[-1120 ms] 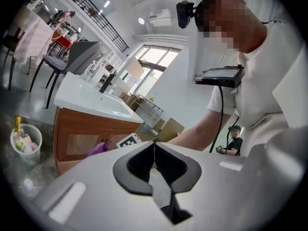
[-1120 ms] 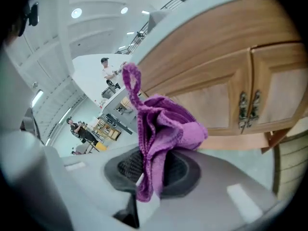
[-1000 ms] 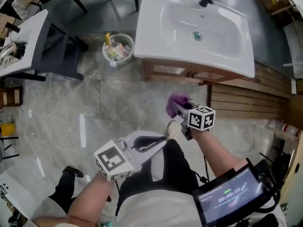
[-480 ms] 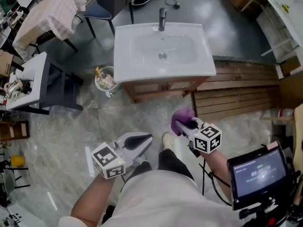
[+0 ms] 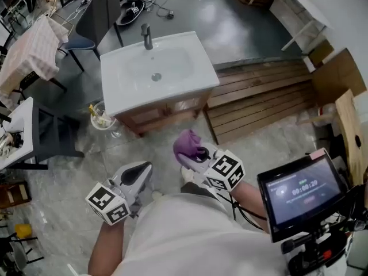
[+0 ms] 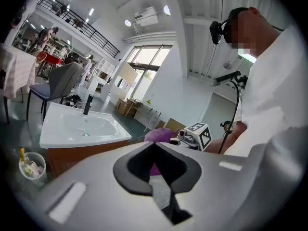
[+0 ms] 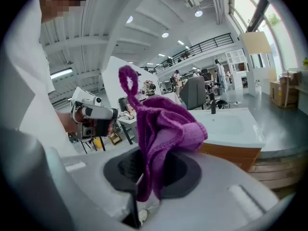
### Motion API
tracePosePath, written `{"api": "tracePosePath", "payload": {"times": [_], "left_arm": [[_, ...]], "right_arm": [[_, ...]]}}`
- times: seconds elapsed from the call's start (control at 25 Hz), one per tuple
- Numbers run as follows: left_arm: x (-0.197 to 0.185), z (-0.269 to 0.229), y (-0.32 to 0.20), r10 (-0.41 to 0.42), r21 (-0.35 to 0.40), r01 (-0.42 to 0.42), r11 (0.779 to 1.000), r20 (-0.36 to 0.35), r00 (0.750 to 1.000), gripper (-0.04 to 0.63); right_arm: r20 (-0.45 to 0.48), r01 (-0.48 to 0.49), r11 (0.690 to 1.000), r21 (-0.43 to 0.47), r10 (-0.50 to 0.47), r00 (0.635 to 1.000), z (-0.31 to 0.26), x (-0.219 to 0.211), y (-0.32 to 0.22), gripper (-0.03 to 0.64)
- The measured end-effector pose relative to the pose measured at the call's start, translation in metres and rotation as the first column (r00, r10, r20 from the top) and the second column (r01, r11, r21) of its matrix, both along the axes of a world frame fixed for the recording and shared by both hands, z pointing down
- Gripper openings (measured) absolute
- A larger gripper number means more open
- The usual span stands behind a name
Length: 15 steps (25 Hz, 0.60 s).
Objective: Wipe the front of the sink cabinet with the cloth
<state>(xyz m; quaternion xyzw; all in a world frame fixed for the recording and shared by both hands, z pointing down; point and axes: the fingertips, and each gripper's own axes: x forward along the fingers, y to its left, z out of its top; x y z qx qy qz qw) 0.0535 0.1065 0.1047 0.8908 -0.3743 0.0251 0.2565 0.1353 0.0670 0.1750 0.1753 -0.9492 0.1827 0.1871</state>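
- The right gripper has its jaws clamped on a purple cloth. Most of the fabric bunches out beyond the tips, which I judge leaves a soft pad to press flat against a panel.
- The cloth hangs in the air over the tiled floor, close in front of the person. It is apart from the sink cabinet and touches nothing, so wiping looks not yet begun.
- The cabinet's wooden front faces the person, tucked under the front edge of the white basin. Reaching it probably calls for lowering the cloth below that overhang.
- The left gripper has its jaws together with nothing between them. It is held low beside the body, likely idle because one cloth needs one hand.
- A wastebasket stands on the floor by the cabinet's front corner at the head view's left. A slatted wooden platform runs along the other side. Both could crowd strokes near the corners.
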Motion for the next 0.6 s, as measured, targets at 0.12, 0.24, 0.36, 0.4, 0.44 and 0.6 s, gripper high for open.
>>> {"api": "tracePosePath", "payload": {"times": [0.12, 0.24, 0.36, 0.4, 0.44, 0.6], "left_arm": [[0.005, -0.004, 0.004, 0.001, 0.008, -0.001, 1.0, 0.004, 1.0, 0.006], [0.007, -0.006, 0.014, 0.0, 0.004, 0.0, 1.0, -0.007, 1.0, 0.006], [0.008, -0.004, 0.02, 0.002, 0.005, -0.002, 1.0, -0.019, 1.0, 0.006], [0.008, -0.003, 0.02, 0.004, 0.006, -0.004, 1.0, -0.017, 1.0, 0.006], [0.007, -0.002, 0.021, 0.005, 0.008, -0.005, 1.0, -0.017, 1.0, 0.006], [0.003, -0.011, 0.032, 0.008, 0.019, -0.007, 1.0, -0.026, 1.0, 0.006]], "right_arm": [[0.003, 0.007, 0.999, 0.034, -0.007, 1.0, -0.01, 0.002, 0.003, 0.072], [0.007, 0.014, 0.999, 0.053, -0.014, 1.0, -0.023, 0.001, 0.01, 0.072], [0.001, 0.022, 0.996, 0.087, -0.022, 1.0, -0.032, 0.0, 0.014, 0.072], [0.0, 0.024, 0.995, 0.099, -0.024, 1.0, -0.033, -0.001, 0.014, 0.074], [0.001, 0.024, 0.994, 0.108, -0.024, 1.0, -0.035, -0.002, 0.014, 0.072], [0.007, 0.03, 0.991, 0.133, -0.031, 0.999, -0.051, -0.007, 0.029, 0.074]]}}
